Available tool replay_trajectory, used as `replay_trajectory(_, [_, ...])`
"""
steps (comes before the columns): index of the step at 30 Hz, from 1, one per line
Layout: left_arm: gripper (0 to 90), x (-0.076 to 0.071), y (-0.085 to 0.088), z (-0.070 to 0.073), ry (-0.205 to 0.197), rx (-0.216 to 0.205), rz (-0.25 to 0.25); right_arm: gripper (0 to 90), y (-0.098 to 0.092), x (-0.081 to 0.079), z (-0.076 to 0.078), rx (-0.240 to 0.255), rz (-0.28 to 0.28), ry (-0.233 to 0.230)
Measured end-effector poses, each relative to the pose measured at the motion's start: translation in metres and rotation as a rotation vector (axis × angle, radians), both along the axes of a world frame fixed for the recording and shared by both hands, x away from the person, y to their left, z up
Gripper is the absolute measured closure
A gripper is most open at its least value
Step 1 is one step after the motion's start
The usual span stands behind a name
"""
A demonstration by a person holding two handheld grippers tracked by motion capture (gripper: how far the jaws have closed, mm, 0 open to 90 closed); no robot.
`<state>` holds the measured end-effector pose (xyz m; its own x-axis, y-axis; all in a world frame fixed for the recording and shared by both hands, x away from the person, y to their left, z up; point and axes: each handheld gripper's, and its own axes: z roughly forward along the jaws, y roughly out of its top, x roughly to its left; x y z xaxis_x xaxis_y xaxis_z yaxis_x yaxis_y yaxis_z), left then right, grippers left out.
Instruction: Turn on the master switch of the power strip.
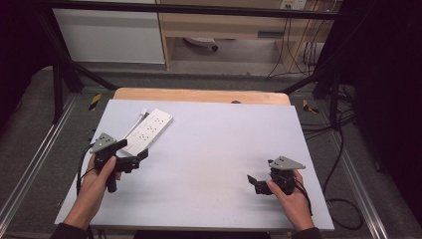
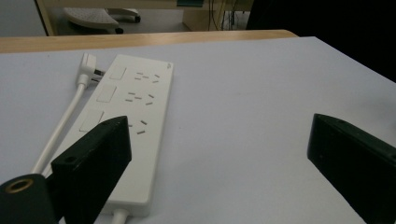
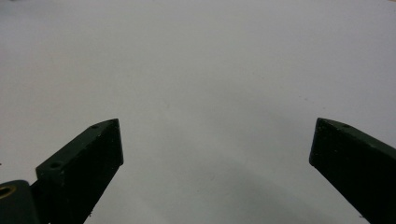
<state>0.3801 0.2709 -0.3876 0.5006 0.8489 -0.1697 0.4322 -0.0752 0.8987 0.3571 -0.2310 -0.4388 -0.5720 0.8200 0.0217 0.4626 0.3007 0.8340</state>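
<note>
A white power strip (image 1: 149, 128) lies slantwise at the back left of the white mat (image 1: 214, 144). In the left gripper view the power strip (image 2: 135, 112) shows several sockets, with its white plug (image 2: 88, 64) and cable (image 2: 60, 127) lying beside it on the left. My left gripper (image 1: 133, 151) is held just in front of the strip's near end, open and empty. Its jaws (image 2: 217, 135) stand wide apart, the left one over the strip's near end. My right gripper (image 1: 255, 183) hovers over bare mat at the front right, also open (image 3: 217, 140) with nothing between its jaws.
The mat covers a wooden table whose back edge (image 1: 199, 94) shows beyond it. Black frame bars (image 1: 69, 64) rise at both back sides. Cables (image 1: 343, 149) trail on the floor at the right. A desk (image 1: 224, 25) stands farther back.
</note>
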Motion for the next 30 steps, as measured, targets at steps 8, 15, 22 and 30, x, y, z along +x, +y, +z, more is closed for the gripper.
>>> replay_trajectory(8, [6.4,-0.014,0.010,0.002,-0.002,-0.019,0.009,3.4,-0.002,0.000,0.000,0.009,-0.012,0.003])
replay_trajectory(15, [7.1,-0.025,0.014,0.004,-0.018,-0.011,0.011,3.4,-0.004,-0.001,0.001,0.013,-0.016,-0.001])
replay_trajectory(22, [7.4,-0.039,0.019,-0.003,-0.020,-0.001,0.006,3.4,-0.004,-0.001,0.002,0.010,-0.016,-0.006])
replay_trajectory(30, [7.8,-0.052,0.024,-0.016,-0.024,0.000,0.007,3.2,-0.006,-0.001,0.002,0.008,-0.024,-0.007])
